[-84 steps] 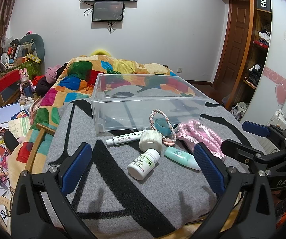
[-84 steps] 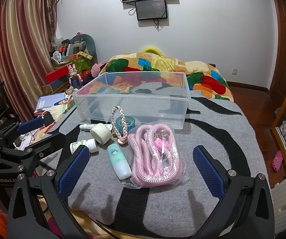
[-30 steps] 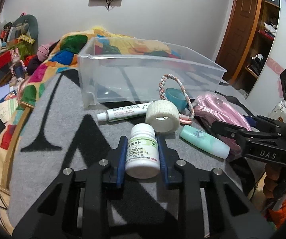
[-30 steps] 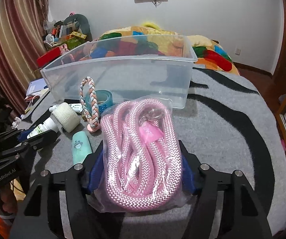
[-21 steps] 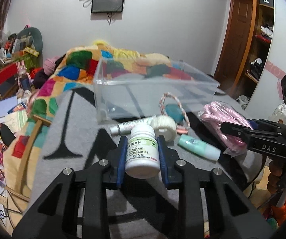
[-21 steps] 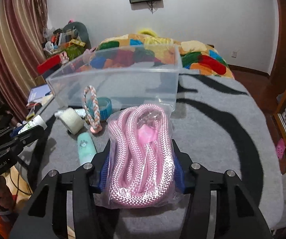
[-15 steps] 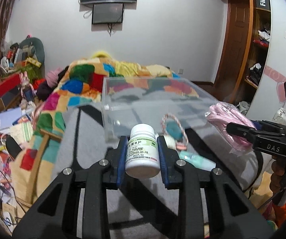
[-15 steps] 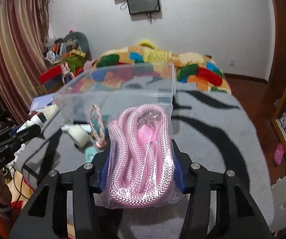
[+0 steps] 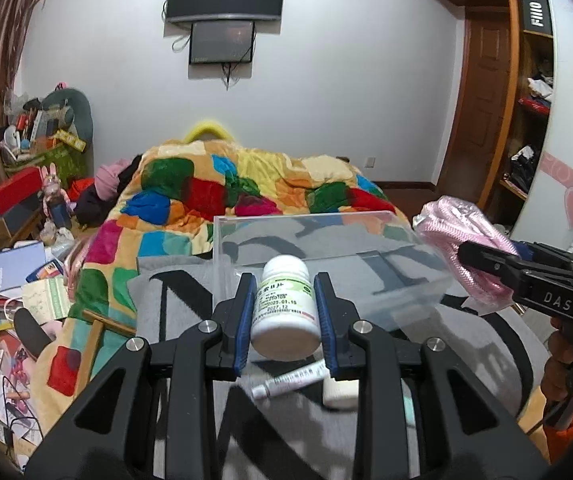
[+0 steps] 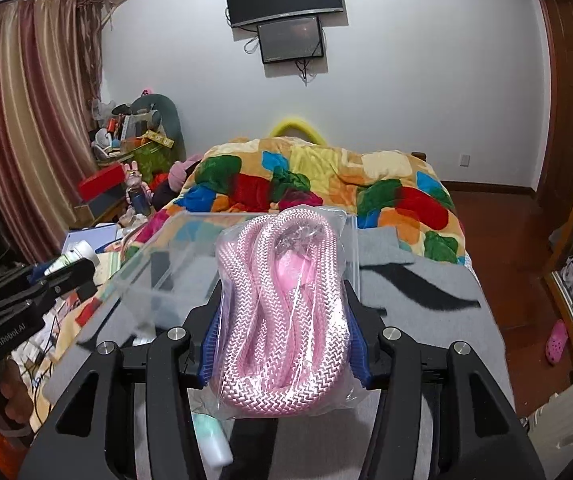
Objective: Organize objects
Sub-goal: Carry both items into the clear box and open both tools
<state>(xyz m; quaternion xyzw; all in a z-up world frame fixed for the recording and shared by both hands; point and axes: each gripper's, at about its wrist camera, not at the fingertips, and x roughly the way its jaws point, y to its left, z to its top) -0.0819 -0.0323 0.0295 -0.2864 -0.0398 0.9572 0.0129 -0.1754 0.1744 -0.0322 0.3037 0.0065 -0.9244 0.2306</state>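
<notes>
My left gripper (image 9: pixel 285 312) is shut on a white pill bottle (image 9: pixel 285 308) with a green label and holds it in the air just before the near wall of the clear plastic bin (image 9: pixel 366 236). My right gripper (image 10: pixel 282 332) is shut on a bagged pink rope (image 10: pixel 282 320) and holds it above the bin's near right corner (image 10: pixel 350 224). The rope also shows at the right of the left wrist view (image 9: pixel 462 236). A white ointment tube (image 9: pixel 290 380) and a white tape roll (image 9: pixel 340 394) lie on the grey blanket (image 9: pixel 174 312) below. A mint bottle (image 10: pixel 212 440) lies under the right gripper.
A patchwork quilt (image 9: pixel 222 188) covers the bed behind the bin. Clutter of books and boxes (image 9: pixel 18 256) fills the floor at left. A wooden door and shelves (image 9: pixel 526 120) stand at right. A pink shoe (image 10: pixel 557 342) lies on the wood floor.
Both grippers closed on their objects on the blanket, then lifted them and carried them toward the bin. The remaining items dropped low in both views.
</notes>
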